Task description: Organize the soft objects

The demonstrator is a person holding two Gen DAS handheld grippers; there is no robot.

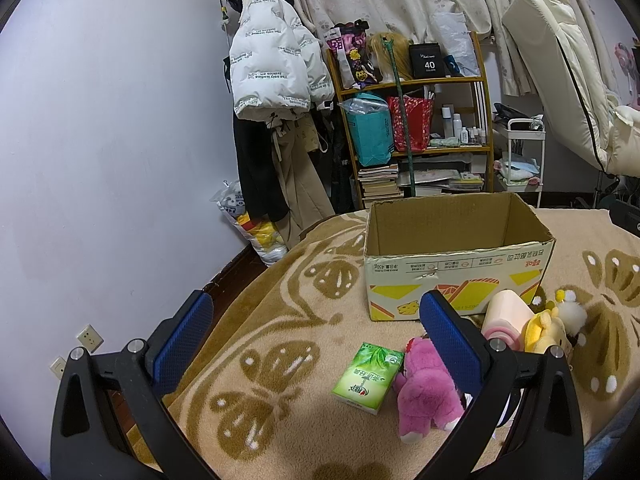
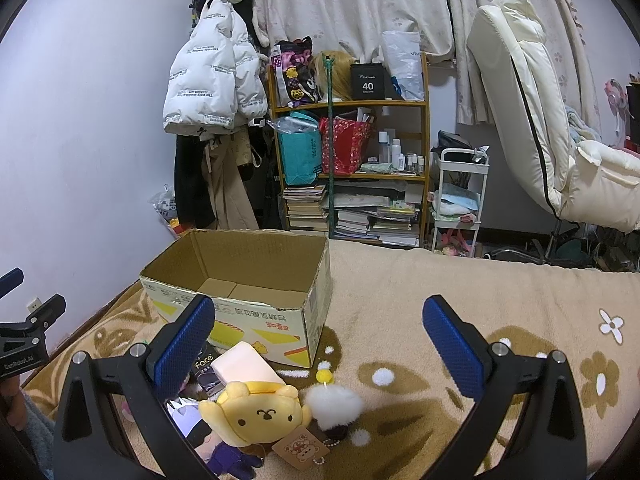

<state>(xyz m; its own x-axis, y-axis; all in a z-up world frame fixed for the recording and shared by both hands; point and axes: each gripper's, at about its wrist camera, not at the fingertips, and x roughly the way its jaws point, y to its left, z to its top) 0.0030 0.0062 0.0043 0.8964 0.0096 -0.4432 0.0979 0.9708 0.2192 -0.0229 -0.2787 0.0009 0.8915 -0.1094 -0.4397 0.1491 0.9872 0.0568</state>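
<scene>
An open, empty cardboard box (image 1: 456, 268) stands on the blanket-covered bed; it also shows in the right wrist view (image 2: 240, 280). In front of it lie a pink plush (image 1: 428, 396), a green tissue pack (image 1: 368, 376), a pink roll (image 1: 506, 318), a yellow bear plush (image 2: 256, 414) and a white pompom (image 2: 334, 404). My left gripper (image 1: 316, 336) is open and empty above the tissue pack and pink plush. My right gripper (image 2: 318, 340) is open and empty above the yellow bear and pompom.
The beige patterned blanket (image 2: 440, 320) covers the bed. A wooden shelf (image 2: 352, 152) with bags and books, a hanging white jacket (image 2: 212, 80), a white cart (image 2: 460, 200) and a cream chair (image 2: 540, 120) stand beyond the bed. A wall is on the left.
</scene>
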